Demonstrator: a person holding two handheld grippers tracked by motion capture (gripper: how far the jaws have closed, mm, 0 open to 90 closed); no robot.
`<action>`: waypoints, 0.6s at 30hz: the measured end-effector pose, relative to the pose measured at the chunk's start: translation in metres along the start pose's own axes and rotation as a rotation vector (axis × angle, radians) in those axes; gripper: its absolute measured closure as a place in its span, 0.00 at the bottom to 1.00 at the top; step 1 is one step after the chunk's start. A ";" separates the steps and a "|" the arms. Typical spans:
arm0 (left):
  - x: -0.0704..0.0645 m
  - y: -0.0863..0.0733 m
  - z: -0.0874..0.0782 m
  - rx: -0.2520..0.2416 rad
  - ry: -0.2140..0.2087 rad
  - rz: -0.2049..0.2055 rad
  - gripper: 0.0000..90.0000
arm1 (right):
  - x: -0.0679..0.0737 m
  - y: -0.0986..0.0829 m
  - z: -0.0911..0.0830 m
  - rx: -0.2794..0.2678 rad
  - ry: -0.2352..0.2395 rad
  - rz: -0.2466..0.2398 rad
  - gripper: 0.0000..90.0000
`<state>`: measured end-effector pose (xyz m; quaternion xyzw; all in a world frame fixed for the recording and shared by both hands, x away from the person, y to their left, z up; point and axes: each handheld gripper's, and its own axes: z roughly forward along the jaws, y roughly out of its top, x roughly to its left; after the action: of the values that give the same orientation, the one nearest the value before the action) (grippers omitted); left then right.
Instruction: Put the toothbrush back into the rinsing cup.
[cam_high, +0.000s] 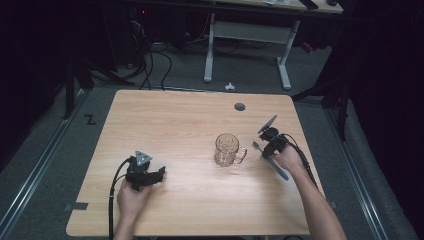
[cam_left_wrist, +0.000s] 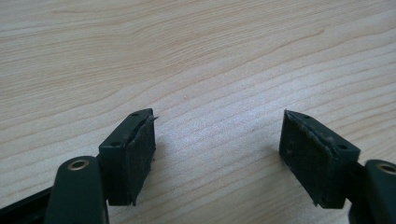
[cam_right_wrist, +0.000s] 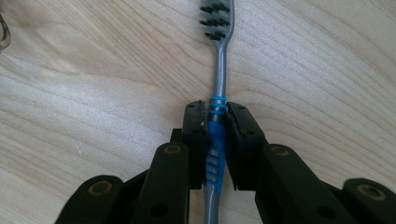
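Toothbrush handling is the matter in hand, though going left to right I start with my left claw (cam_high: 161, 175), which rests low over bare desk (cam_high: 190, 200) near the front left, its jaws spread wide with nothing between them. Further right, about mid-desk, stands a clear glass mug (cam_high: 228, 149), upright, its handle turned toward my right side. Just beside it to the right, my right claw (cam_high: 264, 148) is clamped on the toothbrush (cam_right_wrist: 217, 116): the jaws are pressed together on the blue ribbed grip section, with the grey neck and dark bristles (cam_right_wrist: 215, 18) sticking out ahead and the rest of the handle trailing back under my hand. It hangs low over the wood, near the mug but apart from it. I judge it light and stiff, with a smooth plastic shaft that could swivel in a loose pinch; the ribbed blue part is the sensible place to hold.
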<state>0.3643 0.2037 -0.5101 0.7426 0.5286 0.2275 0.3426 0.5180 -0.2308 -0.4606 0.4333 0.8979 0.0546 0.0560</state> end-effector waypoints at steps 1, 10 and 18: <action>0.000 0.000 0.000 0.000 0.000 0.000 0.31 | 0.000 0.000 0.000 0.000 0.001 0.000 0.88; 0.000 0.000 0.000 0.000 0.000 -0.001 0.31 | 0.004 0.000 -0.003 -0.015 0.013 -0.008 0.88; 0.000 0.000 0.000 0.000 0.000 0.000 0.31 | 0.007 -0.002 -0.011 -0.043 0.015 -0.020 0.88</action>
<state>0.3642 0.2038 -0.5101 0.7428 0.5284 0.2275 0.3425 0.5105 -0.2265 -0.4501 0.4227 0.9011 0.0769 0.0591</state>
